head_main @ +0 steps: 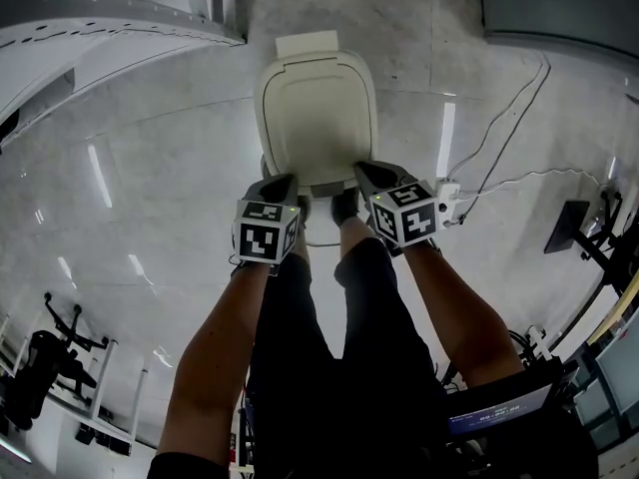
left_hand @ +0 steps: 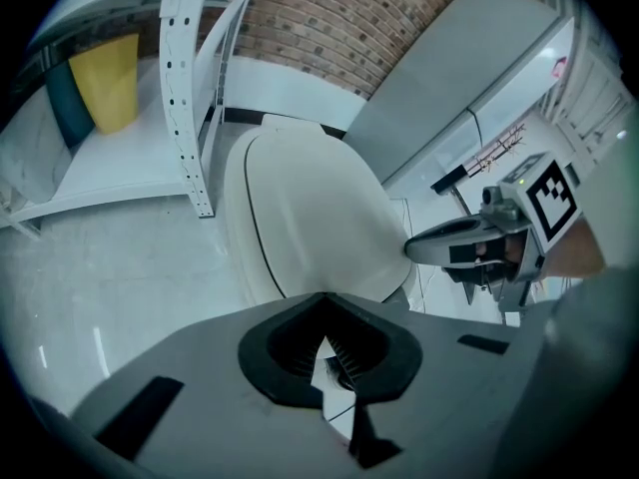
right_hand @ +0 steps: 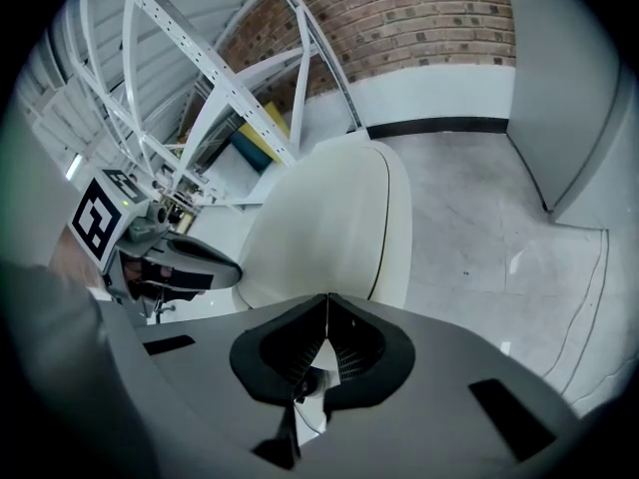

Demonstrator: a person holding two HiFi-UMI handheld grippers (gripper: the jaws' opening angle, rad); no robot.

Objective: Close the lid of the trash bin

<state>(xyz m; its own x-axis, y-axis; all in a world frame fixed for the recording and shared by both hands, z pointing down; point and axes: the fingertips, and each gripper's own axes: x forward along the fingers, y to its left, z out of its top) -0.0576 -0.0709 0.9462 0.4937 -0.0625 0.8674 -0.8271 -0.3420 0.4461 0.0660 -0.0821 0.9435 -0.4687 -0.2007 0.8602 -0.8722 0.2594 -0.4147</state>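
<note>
Head view: trash bin [head_main: 318,173] is standing on the pale floor [head_main: 150,168], upper centre of the frame. Its cream lid [head_main: 318,108] is lying down flat over the bin, with the hinge tab at the top edge.

Left tongs [head_main: 285,181] and right tongs [head_main: 364,170] are pointing at the lid's front edge from the lower left and lower right. They are close to each other, one at each front corner. Cannot tell whether either is touching the lid.

Left gripper view: left tongs [left_hand: 321,300] are showing jaws pressed together at the tip, gripping nothing. The lid [left_hand: 310,218] is filling the centre just beyond them. The right tongs [left_hand: 414,250] are coming in from the right of the frame beside the lid.

Right gripper view: right tongs [right_hand: 326,302] are likewise closed tip to tip and holding nothing. The lid [right_hand: 329,218] is sitting just past them, and the left tongs [right_hand: 232,267] are showing at the left of the frame.

The person's legs [head_main: 329,347] are standing right below the bin, lower centre. A white cable [head_main: 499,128] is running across the floor at the right.
</note>
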